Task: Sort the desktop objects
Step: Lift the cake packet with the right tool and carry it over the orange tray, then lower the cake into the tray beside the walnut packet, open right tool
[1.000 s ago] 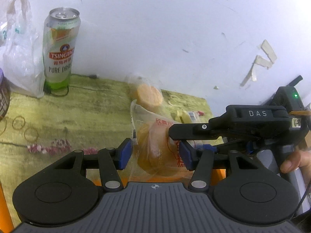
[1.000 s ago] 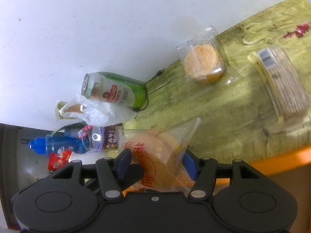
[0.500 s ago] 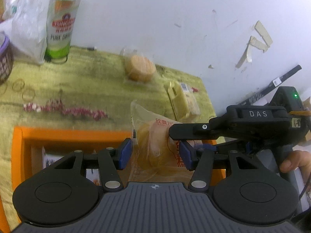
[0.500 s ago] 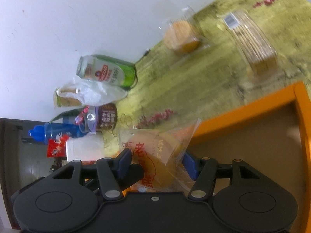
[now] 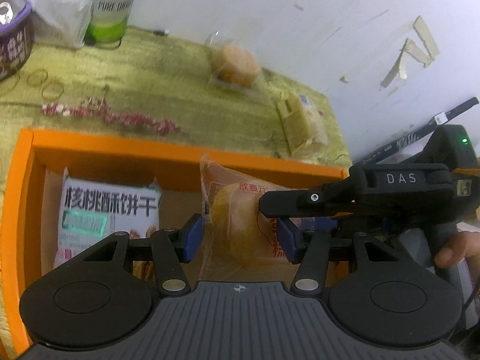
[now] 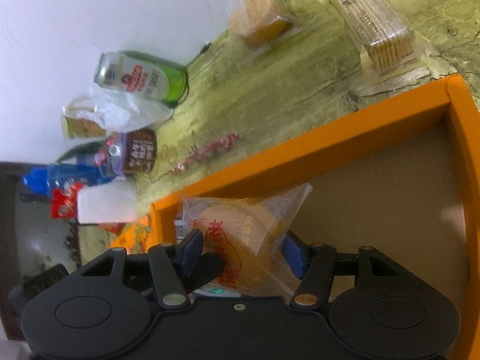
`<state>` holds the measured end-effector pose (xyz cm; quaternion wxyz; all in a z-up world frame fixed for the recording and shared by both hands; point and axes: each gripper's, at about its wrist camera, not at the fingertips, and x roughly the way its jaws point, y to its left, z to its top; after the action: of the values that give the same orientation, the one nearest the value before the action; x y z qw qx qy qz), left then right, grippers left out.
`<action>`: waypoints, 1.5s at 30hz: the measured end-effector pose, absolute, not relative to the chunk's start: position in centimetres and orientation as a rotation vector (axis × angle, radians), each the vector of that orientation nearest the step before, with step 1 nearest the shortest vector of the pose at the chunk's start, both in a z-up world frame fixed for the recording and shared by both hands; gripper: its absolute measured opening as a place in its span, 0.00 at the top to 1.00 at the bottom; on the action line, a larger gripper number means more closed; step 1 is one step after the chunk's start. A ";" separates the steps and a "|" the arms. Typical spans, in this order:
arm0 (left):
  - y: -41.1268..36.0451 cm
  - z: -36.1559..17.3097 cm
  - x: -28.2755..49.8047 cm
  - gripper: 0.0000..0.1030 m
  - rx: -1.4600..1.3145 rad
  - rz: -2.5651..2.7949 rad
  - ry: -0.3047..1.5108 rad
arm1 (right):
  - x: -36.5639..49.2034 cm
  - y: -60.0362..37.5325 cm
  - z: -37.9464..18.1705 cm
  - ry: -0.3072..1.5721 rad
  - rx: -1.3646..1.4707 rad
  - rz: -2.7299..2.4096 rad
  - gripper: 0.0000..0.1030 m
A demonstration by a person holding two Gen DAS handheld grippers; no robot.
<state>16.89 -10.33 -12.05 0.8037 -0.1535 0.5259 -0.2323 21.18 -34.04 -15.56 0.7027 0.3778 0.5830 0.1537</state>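
Left gripper (image 5: 239,237): blue pads clamped on a bagged cake (image 5: 240,222), one pad on each side of the bag. Right gripper (image 6: 241,253): likewise clamped on the same bagged cake (image 6: 246,240), entering from the opposite side; in the left wrist view its black finger lies across the bag's right half. Both hands share the load and neither stands nearer than the other.

Governing relation: the cake hangs between the two grippers, directly above the open orange box (image 5: 27,162), inside the far wall and clear of the floor. The floor beneath it looks bare. A white biscuit packet (image 5: 109,210) lies in the box on the left side. Judgement: the coming move is a straight lowering and release, with no sideways travel needed.

Condition of the item: clear, crinkled wrapper with red print and a round yellow cake inside. One sealed corner sticks up freely. Soft goods; a firm squeeze would likely dent it.

Outside the box, a boxed pastry (image 5: 235,64) and a cracker pack (image 5: 301,123) remain on the green table (image 5: 144,72).
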 end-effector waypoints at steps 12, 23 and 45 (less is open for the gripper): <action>-10.9 -14.4 17.5 0.46 -0.301 -0.475 1.174 | 22.0 -33.4 -18.0 1.335 0.771 0.328 0.45; -11.4 -14.1 17.3 0.33 -0.220 -0.465 1.178 | 22.8 -33.5 -18.0 1.326 0.712 0.314 0.37; -17.4 -12.4 14.2 0.29 0.237 -0.638 1.025 | 20.4 -32.2 -14.3 1.241 0.384 0.271 0.56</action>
<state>14.19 -17.38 -12.42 0.8166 0.1113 0.4809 -0.2991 20.43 -32.25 -14.33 0.7879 0.1785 0.5759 0.1256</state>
